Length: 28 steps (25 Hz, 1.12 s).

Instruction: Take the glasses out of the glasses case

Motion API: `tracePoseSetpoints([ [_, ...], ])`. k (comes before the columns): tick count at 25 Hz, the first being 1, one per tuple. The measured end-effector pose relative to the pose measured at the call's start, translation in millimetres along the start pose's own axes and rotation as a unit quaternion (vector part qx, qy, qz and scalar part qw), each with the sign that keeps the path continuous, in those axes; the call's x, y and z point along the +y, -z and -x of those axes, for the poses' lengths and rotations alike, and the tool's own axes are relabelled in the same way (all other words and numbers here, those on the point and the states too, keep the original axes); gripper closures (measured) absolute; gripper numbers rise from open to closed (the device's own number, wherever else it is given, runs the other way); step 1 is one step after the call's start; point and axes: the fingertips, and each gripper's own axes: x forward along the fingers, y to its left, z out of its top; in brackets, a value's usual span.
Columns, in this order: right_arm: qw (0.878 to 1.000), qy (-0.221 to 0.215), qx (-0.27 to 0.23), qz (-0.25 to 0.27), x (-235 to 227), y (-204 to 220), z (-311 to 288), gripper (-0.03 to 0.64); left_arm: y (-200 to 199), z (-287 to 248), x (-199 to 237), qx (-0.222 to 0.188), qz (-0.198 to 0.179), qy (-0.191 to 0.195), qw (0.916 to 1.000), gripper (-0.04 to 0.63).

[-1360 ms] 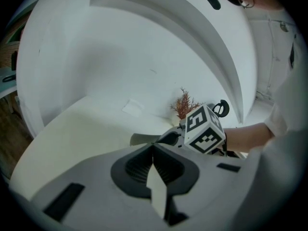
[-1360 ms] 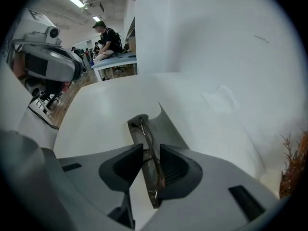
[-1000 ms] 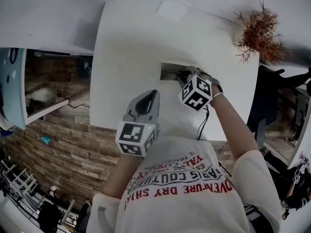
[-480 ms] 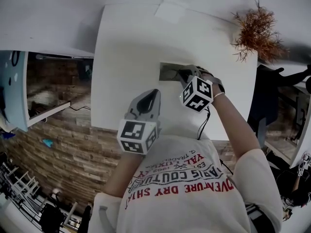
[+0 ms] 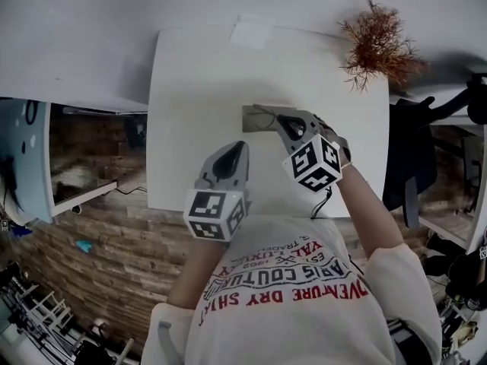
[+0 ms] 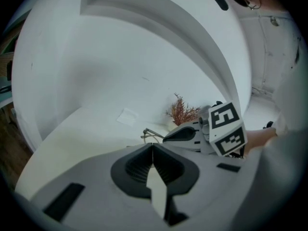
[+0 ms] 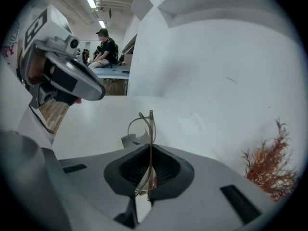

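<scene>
A grey glasses case lies open on the white table. My right gripper hangs just above its right end, shut on thin wire-rimmed glasses. The glasses stand on edge between its jaws and stick out past the tips, clear of the table. In the left gripper view the glasses show at the tip of the right gripper. My left gripper hovers nearer the table's front edge, left of the right one. It is shut with nothing between its jaws.
A dried reddish plant stands at the table's far right corner. A white paper slip lies at the far edge. A white wall runs behind the table. Dark chairs stand to the right, wooden floor to the left.
My right gripper has risen from the case with the glasses in its jaws and drawn back a little towards me. The left gripper has barely moved.
</scene>
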Motion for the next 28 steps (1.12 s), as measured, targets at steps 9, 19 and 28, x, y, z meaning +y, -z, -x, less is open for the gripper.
tracePoseSetpoints([
  [9,0.980,0.114,-0.061,-0.154,-18.5,-10.0,66.3,0.592,-39.9,8.7,-18.5,-0.049,-0.048,0.012,0.9976,0.588],
  [19,0.925,0.157,-0.134,-0.318,-14.2,-9.7,113.0,0.592,-68.2,24.3,-43.7,-0.092,-0.083,0.017,0.9921,0.588],
  [28,0.910,0.176,-0.166,-0.336,-21.6,-7.6,131.4,0.592,-65.0,28.3,-43.5,-0.093,-0.078,0.011,0.9926,0.588],
])
